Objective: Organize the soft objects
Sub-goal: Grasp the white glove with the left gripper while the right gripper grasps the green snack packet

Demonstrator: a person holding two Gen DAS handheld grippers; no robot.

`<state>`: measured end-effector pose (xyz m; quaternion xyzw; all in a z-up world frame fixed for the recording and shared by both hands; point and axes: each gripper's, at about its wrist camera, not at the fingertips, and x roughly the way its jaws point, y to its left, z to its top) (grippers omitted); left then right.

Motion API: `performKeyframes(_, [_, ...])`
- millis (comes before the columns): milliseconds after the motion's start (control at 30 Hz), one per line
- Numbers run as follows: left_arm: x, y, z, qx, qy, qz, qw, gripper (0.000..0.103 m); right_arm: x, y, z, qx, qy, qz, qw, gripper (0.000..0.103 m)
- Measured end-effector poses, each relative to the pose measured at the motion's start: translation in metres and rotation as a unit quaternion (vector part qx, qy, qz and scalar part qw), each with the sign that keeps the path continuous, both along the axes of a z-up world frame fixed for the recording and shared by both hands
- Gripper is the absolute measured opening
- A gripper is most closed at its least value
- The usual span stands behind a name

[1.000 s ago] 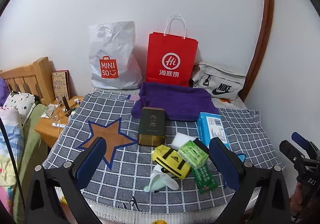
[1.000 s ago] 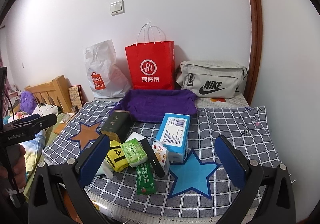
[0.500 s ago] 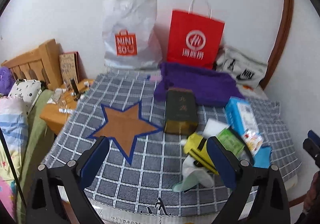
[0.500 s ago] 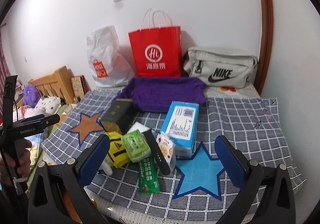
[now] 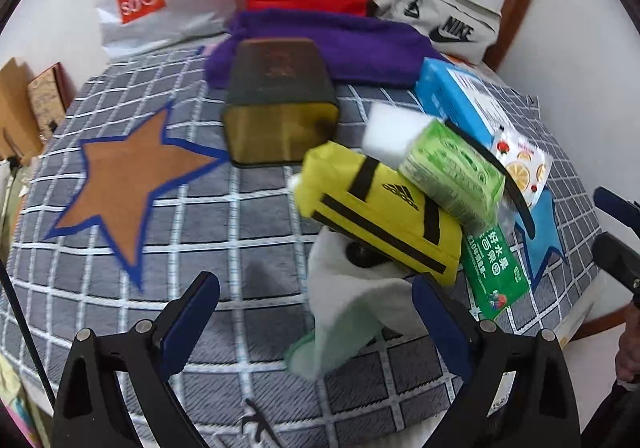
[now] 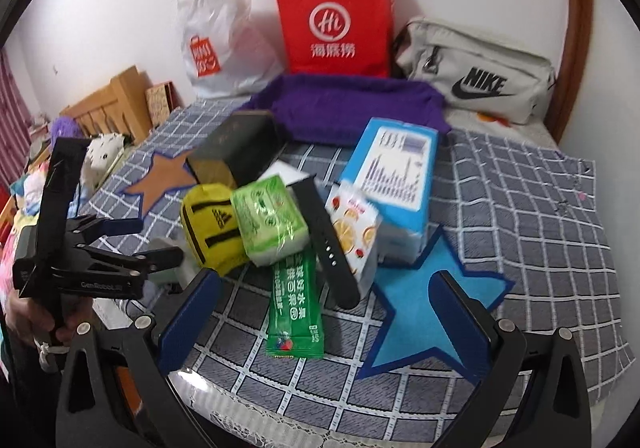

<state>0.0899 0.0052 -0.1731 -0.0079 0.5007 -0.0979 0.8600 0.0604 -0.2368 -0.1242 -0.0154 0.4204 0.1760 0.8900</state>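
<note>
A pile of small items lies on the checked cloth [image 5: 168, 232]: a yellow Adidas pouch [image 5: 380, 212], a green tissue pack [image 5: 452, 172], a pale green and white cloth [image 5: 344, 312], a green sachet [image 5: 494, 268] and a fruit-print pack [image 5: 524, 164]. My left gripper [image 5: 316, 312] is open, its fingers on either side of the pale cloth, low over the table. My right gripper [image 6: 324, 308] is open, in front of the green sachet [image 6: 298, 308] and a blue star patch [image 6: 420, 296]. A folded purple towel [image 6: 352, 108] lies at the back.
A dark tin box [image 5: 276, 96], a blue carton [image 6: 396, 172] and a black strap [image 6: 328, 244] sit among the pile. A Miniso bag [image 6: 216, 36], red paper bag [image 6: 336, 24] and grey Nike bag [image 6: 476, 76] stand against the wall. A brown star patch [image 5: 120, 176] lies left.
Both grippers have moved down and forward toward the pile. The left one now straddles the pale cloth at the near edge. Both stay open.
</note>
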Motion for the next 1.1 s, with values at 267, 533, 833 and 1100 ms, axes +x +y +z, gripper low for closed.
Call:
performKeyframes(267, [0.001,-0.016,-0.024,0.035,-0.003,-0.04,0.9986,0.068,0.015,0.016,-0.047,-0.017,0.065,0.017,0.998,0.086])
performKeyframes(533, [0.003,-0.002,-0.017,0.024,-0.012,-0.043,0.9987,0.029,0.017,0.037,-0.071,-0.027,0.085,0.035,0.995,0.086])
performKeyframes(833, [-0.001,0.028,-0.005,0.032,-0.02,0.001,0.9993,0.027,0.008,0.055,-0.078,-0.092,0.044,0.04,0.994,0.053])
performKeyframes(1100, [-0.004,0.032,-0.007,0.026,-0.014,0.017,0.9994,0.027,-0.008,0.031,-0.063,-0.029,0.076,0.072,0.994,0.041])
